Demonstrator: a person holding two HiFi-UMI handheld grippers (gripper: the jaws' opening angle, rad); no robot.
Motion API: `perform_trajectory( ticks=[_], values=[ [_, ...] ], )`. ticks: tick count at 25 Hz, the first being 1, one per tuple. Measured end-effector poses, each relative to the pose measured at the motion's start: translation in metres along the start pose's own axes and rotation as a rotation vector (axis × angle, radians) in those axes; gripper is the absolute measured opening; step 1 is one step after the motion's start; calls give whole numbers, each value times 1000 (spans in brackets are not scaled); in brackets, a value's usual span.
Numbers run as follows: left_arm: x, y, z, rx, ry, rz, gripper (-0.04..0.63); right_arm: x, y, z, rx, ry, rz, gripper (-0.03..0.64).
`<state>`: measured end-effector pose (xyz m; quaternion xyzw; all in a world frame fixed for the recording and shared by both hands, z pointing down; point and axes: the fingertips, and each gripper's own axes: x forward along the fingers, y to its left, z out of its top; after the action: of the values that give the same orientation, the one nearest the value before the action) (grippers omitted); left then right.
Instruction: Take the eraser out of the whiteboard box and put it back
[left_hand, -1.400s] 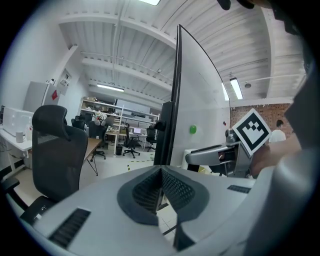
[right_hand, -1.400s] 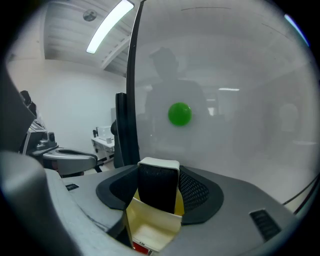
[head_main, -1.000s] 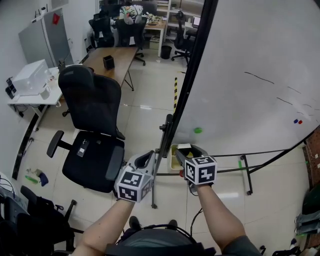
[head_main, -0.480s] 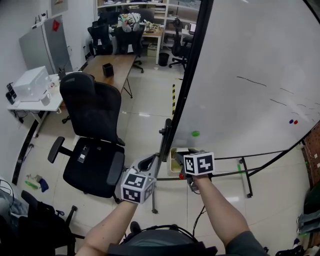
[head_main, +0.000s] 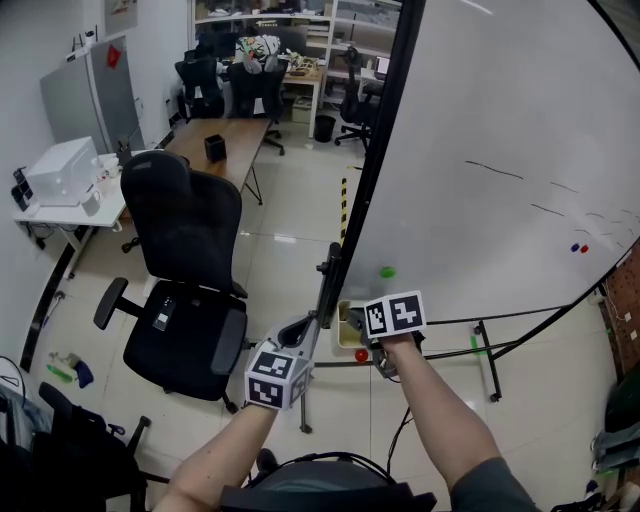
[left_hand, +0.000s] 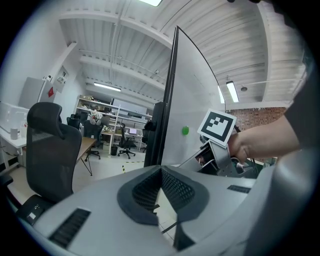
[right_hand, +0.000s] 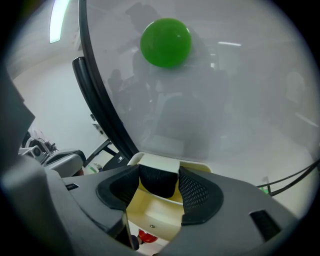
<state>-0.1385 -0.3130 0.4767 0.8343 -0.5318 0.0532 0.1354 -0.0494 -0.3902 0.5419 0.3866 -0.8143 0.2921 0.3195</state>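
Right gripper (right_hand: 159, 169) grasping blocky dark-felt eraser (right_hand: 158, 181), at cream plastic box (right_hand: 150, 215), left gripper (left_hand: 161, 169) clenched empty, glossy whiteboard (right_hand: 240, 100), round green magnet (right_hand: 166, 42).

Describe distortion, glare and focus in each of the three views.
Head view: the wide lens bows the whiteboard edge, and bright glare patches sit on the floor. Left gripper view: dark rounded corners; the left tool looms close, filling the lower half. Right gripper view: faint reflections ghost across the whiteboard; the eraser between the pads of the right tool is sharp.
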Motion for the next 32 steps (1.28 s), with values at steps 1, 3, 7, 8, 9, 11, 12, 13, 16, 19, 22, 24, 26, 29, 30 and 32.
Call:
perform_trajectory(
  ticks=[1, 3, 7, 8, 9, 11, 12, 13, 16, 19, 22, 24, 26, 29, 30, 32],
  values=[
    [0, -1, 0, -1, 0, -1, 34, 0, 0, 0, 3, 10, -2, 275],
    [-2, -1, 0, 0, -1, -2, 34, 1, 0, -1, 12, 37, 0, 275],
    [-5, -2, 2, 3, -5, -1, 34, 2, 1, -3, 26, 91, 0, 275],
    [-6, -4, 4, 6, -8, -3, 32, 2, 1, -4, 29, 101, -4, 275],
    [-6, -5, 5, 10, -10, -5, 34, 3, 1, -4, 31, 111, -8, 275],
    [-7, -7, 7, 15, -9, -9, 34, 3, 1, -5, 38, 135, -12, 275],
    [-7, -8, 8, 13, -8, -10, 32, 3, 1, -5, 42, 147, -10, 275],
    [-8, -10, 8, 11, -8, -11, 32, 3, 2, -5, 46, 157, -7, 276],
    [-10, -15, 10, 13, -12, -18, 32, 2, 2, -6, 50, 152, -5, 278],
    [-13, -17, 12, 25, -13, -21, 34, 0, 2, -6, 48, 123, -29, 281],
    [-16, -17, 11, 27, -7, -12, 34, -3, 0, -6, 53, 97, -56, 288],
    [-16, -17, 12, 24, -5, -3, 32, -8, -2, -4, 60, 69, -70, 304],
    [-14, -16, 16, 17, -8, 8, 32, -15, -2, 0, 69, 33, -71, 304],
    [-12, -19, 22, 10, -12, 11, 32, -28, 0, 7, 73, -17, -65, 306],
    [-12, -21, 24, 11, -12, 8, 34, -32, 1, 9, 72, -33, -62, 310],
    [-12, -25, 27, 17, -13, 6, 34, -41, 5, 10, 70, -57, -51, 310]
  ],
)
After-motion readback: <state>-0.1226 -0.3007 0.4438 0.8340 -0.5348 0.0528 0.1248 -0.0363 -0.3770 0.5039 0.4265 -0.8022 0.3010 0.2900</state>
